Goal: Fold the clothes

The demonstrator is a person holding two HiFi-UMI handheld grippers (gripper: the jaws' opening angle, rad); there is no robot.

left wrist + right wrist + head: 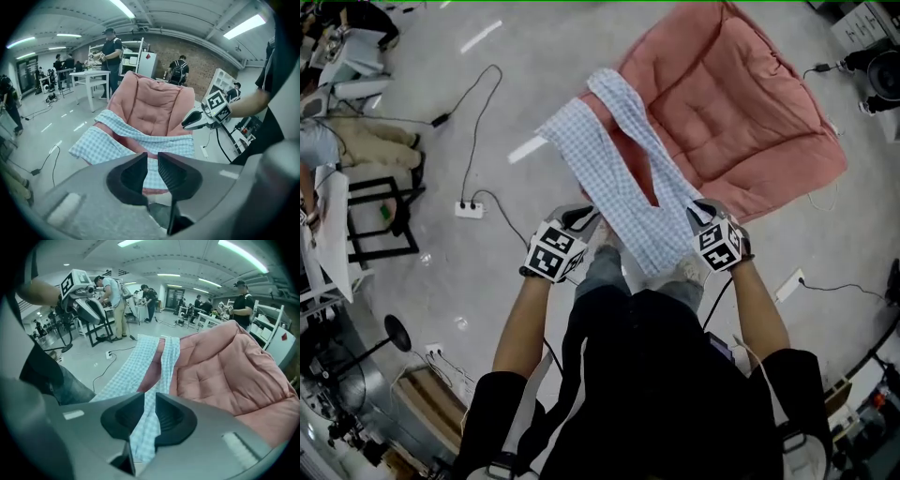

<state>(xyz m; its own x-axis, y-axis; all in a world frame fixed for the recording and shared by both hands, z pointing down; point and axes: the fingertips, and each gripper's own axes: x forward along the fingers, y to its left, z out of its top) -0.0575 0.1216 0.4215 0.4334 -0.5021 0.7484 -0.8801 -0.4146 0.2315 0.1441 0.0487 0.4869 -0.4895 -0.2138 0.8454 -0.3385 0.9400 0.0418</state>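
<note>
The right gripper (150,398) had its fingers clenched on the trousers (619,169); the left gripper (152,158) seemingly likewise. 2 legs lay over the pink cushion (741,112).

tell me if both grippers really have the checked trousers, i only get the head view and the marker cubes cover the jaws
observer: right gripper, yes. Its own view shows the jaws nearly together, with the checked trousers running between them and hanging out below.
operator: and the left
observer: left gripper jaws are just as narrow, with checked cloth in the gap. It looks pinched, though less clearly.
operator: anyone near the cushion
observer: the left gripper view shows people at a white table beyond the pink cushion.
</note>
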